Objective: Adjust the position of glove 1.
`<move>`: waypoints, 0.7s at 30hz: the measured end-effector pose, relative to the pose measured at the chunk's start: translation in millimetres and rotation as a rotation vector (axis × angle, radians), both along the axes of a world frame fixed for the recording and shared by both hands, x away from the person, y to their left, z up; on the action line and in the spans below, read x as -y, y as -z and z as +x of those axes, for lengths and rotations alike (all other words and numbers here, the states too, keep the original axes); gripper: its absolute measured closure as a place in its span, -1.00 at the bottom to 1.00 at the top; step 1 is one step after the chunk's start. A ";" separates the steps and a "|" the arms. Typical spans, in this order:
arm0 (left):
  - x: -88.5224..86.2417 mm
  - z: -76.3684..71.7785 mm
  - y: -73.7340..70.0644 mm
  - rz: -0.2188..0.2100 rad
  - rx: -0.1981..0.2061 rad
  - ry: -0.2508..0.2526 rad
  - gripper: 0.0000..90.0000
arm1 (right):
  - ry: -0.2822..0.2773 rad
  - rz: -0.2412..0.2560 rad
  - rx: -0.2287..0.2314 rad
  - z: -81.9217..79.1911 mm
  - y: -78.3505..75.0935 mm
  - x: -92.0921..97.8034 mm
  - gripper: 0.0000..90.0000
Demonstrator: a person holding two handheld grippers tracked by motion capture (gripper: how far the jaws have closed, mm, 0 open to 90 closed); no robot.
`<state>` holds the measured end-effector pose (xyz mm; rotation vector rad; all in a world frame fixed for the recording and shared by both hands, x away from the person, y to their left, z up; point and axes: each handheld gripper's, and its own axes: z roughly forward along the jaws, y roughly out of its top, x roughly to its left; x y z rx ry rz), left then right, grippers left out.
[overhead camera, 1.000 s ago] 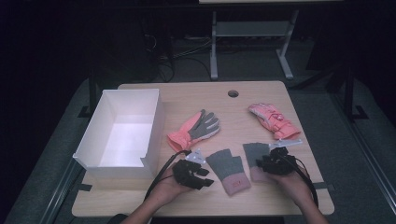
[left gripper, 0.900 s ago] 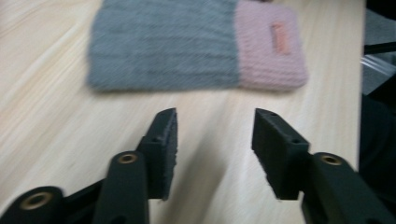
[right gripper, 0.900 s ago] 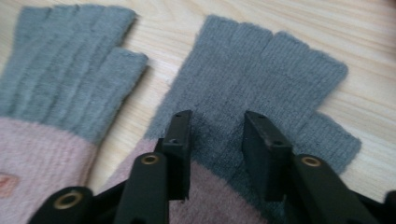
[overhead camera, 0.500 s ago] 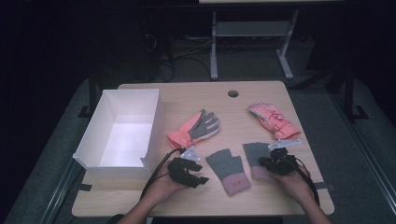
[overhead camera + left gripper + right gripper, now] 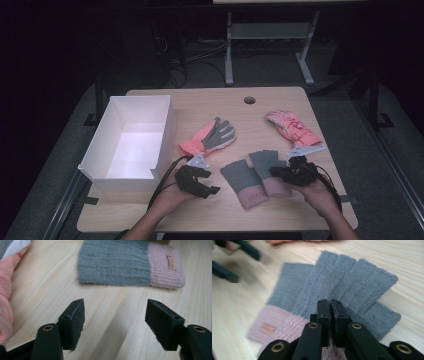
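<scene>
Two grey knit fingerless gloves with pink cuffs lie side by side at the table's front. My right gripper (image 5: 275, 172) (image 5: 330, 302) is shut on the right knit glove (image 5: 265, 162) (image 5: 352, 282), pinching its fabric near the cuff. The left knit glove (image 5: 242, 180) (image 5: 130, 265) (image 5: 284, 290) lies flat with a small tag on its cuff. My left gripper (image 5: 212, 181) (image 5: 115, 315) is open just left of it, low over bare wood, with nothing between its jaws. It also appears blurred as the left gripper (image 5: 234, 255) in the right gripper view.
A white open box (image 5: 165, 130) stands at the left. A pink and grey padded glove (image 5: 210, 136) (image 5: 6, 290) lies mid-table, close behind my left gripper. A pink padded glove (image 5: 292, 127) lies at the back right. A cable hole (image 5: 249, 100) sits near the far edge.
My left gripper has shifted slightly to the left, staying open. The right gripper has stayed on the right knit glove.
</scene>
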<state>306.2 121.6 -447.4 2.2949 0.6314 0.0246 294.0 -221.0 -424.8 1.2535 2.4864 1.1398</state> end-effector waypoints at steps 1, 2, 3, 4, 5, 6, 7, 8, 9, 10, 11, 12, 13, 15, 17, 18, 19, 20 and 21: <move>0.0 0.0 0.0 0.000 0.000 0.000 -0.32 | 0.000 0.000 0.000 0.0 0.0 0.0 0.92; -1.5 0.8 -0.7 -0.003 -0.001 -0.003 -0.32 | -0.038 0.016 0.003 -1.6 -2.3 -10.3 0.92; -2.1 1.2 -1.0 -0.004 0.001 -0.005 -0.33 | -0.057 0.019 0.006 -2.1 -3.0 -15.3 0.92; -2.1 1.2 -1.0 -0.004 0.001 -0.005 -0.33 | -0.057 0.019 0.006 -2.1 -3.0 -15.3 0.92; -2.5 1.5 -1.1 -0.005 0.005 -0.008 -0.33 | -0.069 0.020 0.003 -2.8 -3.9 -20.5 0.92; -3.3 1.9 -1.5 -0.008 0.003 -0.013 -0.34 | -0.098 0.017 0.006 -2.9 -4.0 -29.1 0.92; -3.3 1.9 -1.5 -0.008 0.003 -0.013 -0.35 | -0.106 0.017 0.000 -3.1 -3.9 -33.1 0.92; -3.5 1.8 -1.4 -0.009 0.003 -0.015 -0.35 | -0.114 0.015 0.000 -3.2 -3.5 -36.7 0.92; -3.9 1.7 -1.6 -0.007 0.004 -0.013 -0.35 | -0.126 0.011 -0.002 -3.3 -2.9 -40.1 0.92; -4.2 1.6 -1.5 -0.006 0.003 -0.013 -0.35 | -0.126 0.011 -0.002 -3.3 -2.9 -40.1 0.92; -4.6 1.8 -1.5 -0.003 0.004 -0.012 -0.36 | -0.150 0.003 -0.002 -2.9 -1.8 -46.8 0.92; -4.1 1.4 -1.0 -0.012 0.003 -0.023 -0.36 | -0.150 0.003 -0.002 -2.9 -1.8 -46.8 0.92; -4.5 1.5 -1.1 -0.013 0.003 -0.024 -0.37 | -0.166 -0.007 -0.005 -2.5 -0.8 -53.6 0.92; -6.0 2.3 -2.3 -0.002 0.011 -0.015 -0.37 | -0.173 -0.010 -0.005 -2.1 0.2 -57.0 0.92; -5.8 2.3 -2.1 -0.018 0.006 -0.029 -0.37 | -0.196 -0.038 -0.011 0.3 2.5 -65.0 0.92; -5.8 2.5 -1.9 -0.018 0.004 -0.030 -0.37 | -0.200 -0.047 -0.020 1.3 2.9 -67.3 0.92; -5.8 2.5 -1.9 -0.018 0.004 -0.030 -0.37 | -0.200 -0.047 -0.020 1.3 2.9 -67.3 0.92; -6.0 2.3 -2.0 -0.015 0.004 -0.028 -0.37 | -0.205 -0.058 -0.019 3.4 5.4 -72.0 0.92; -6.0 2.3 -2.0 -0.015 0.004 -0.028 -0.37 | -0.205 -0.058 -0.019 3.4 5.4 -72.0 0.92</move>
